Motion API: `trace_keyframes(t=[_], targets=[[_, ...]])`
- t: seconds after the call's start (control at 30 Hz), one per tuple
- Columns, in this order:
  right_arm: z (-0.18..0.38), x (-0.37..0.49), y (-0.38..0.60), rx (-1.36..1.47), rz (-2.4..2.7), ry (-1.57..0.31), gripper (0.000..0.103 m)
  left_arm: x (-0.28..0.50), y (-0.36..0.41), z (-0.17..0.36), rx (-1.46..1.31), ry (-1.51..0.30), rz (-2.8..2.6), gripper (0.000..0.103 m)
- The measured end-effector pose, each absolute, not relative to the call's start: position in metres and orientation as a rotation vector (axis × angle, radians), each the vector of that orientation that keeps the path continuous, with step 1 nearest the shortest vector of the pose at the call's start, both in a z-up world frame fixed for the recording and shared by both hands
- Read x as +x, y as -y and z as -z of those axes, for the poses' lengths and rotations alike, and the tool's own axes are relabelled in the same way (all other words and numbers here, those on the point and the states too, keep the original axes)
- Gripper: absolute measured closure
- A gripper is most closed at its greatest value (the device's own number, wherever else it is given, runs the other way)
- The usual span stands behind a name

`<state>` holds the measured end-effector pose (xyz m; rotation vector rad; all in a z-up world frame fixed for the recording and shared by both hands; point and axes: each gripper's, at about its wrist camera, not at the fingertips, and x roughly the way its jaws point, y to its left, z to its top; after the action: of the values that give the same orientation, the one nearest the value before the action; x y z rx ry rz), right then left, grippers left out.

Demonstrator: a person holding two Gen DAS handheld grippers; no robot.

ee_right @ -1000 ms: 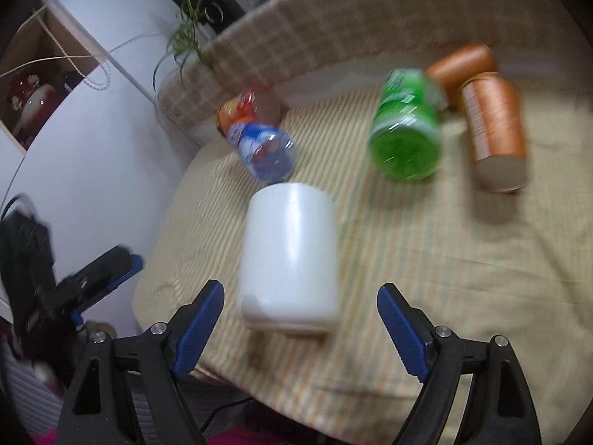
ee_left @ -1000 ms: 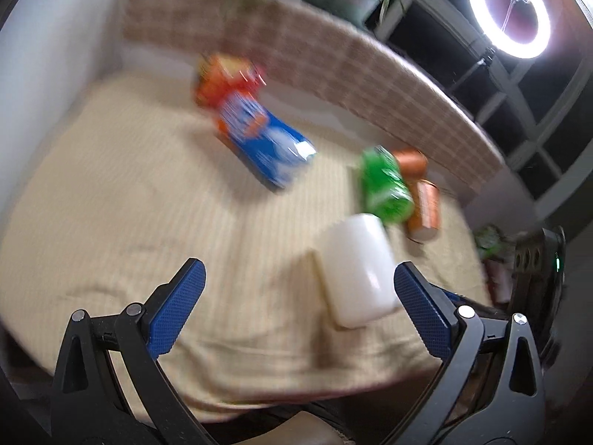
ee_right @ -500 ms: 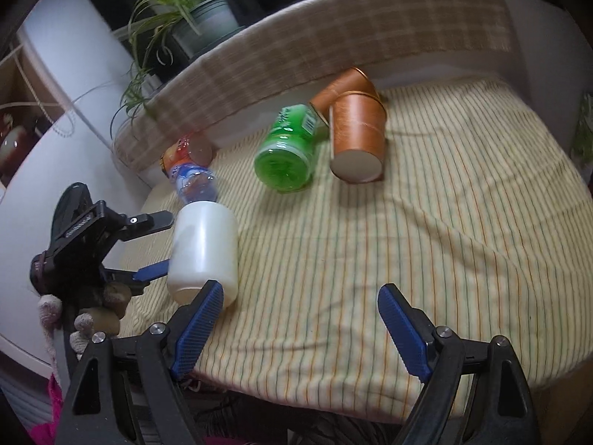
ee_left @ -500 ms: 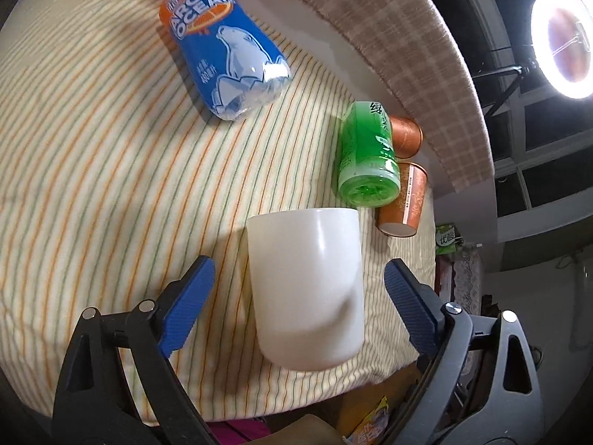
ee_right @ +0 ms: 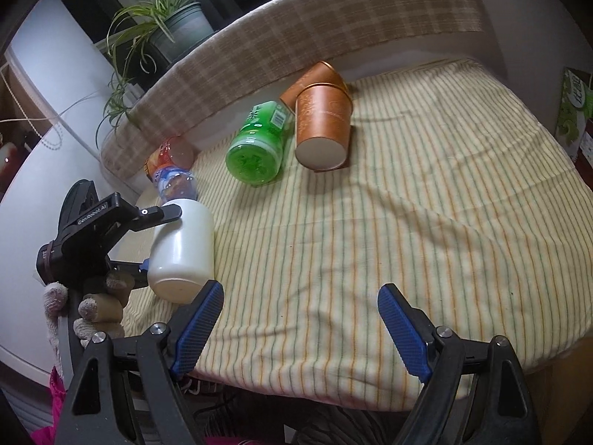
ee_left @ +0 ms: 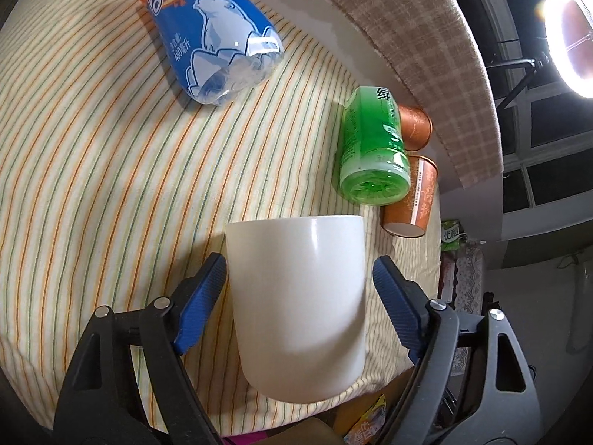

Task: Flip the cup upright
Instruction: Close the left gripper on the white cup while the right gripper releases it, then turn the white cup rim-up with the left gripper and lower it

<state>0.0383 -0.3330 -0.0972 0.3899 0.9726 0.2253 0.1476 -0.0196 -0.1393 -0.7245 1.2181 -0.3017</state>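
Note:
A white cup lies on its side near the front left edge of the striped tablecloth. My left gripper is open, with one blue finger on each side of the cup and small gaps left. In the right wrist view the cup lies at the left with the left gripper around it. My right gripper is open and empty above the front edge of the cloth.
A blue bottle, a green bottle and two orange paper cups lie on their sides on the cloth. A checked padded rim bounds the back. A potted plant stands behind it.
My left gripper has moved forward around the white cup and its fingers have narrowed toward it. My right gripper has pulled back and swung right, away from the cup.

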Motion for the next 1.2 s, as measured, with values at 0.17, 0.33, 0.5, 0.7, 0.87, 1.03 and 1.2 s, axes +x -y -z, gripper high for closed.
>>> trace_keyframes(t=[0.17, 0.33, 0.5, 0.7, 0.87, 1.03, 1.2], targets=[[0.099, 0.037, 0.34, 0.406, -0.187, -0.97, 0.016, 0.15, 0.021, 0.144, -0.722, -1.229, 0.307, 0.026], [0.1, 0.037, 0.344, 0.414, -0.166, -0.965, 0.016, 0.147, 0.025, 0.138, -0.676, -1.196, 0.289, 0.026], [0.105, 0.036, 0.344, 0.411, -0.141, -0.966, 0.016, 0.135, 0.036, 0.116, -0.557, -1.114, 0.281, 0.026], [0.107, 0.036, 0.343, 0.434, -0.136, -0.969, 0.016, 0.124, 0.047, 0.094, -0.44, -1.009, 0.273, 0.027], [0.106, 0.036, 0.338, 0.428, -0.14, -0.961, 0.016, 0.122, 0.055, 0.085, -0.346, -0.956, 0.262, 0.027], [0.106, 0.035, 0.335, 0.421, -0.141, -0.961, 0.016, 0.121, 0.064, 0.08, -0.243, -0.898, 0.222, 0.027], [0.108, 0.035, 0.336, 0.427, -0.139, -0.968, 0.016, 0.12, 0.072, 0.08, -0.159, -0.874, 0.217, 0.027]])
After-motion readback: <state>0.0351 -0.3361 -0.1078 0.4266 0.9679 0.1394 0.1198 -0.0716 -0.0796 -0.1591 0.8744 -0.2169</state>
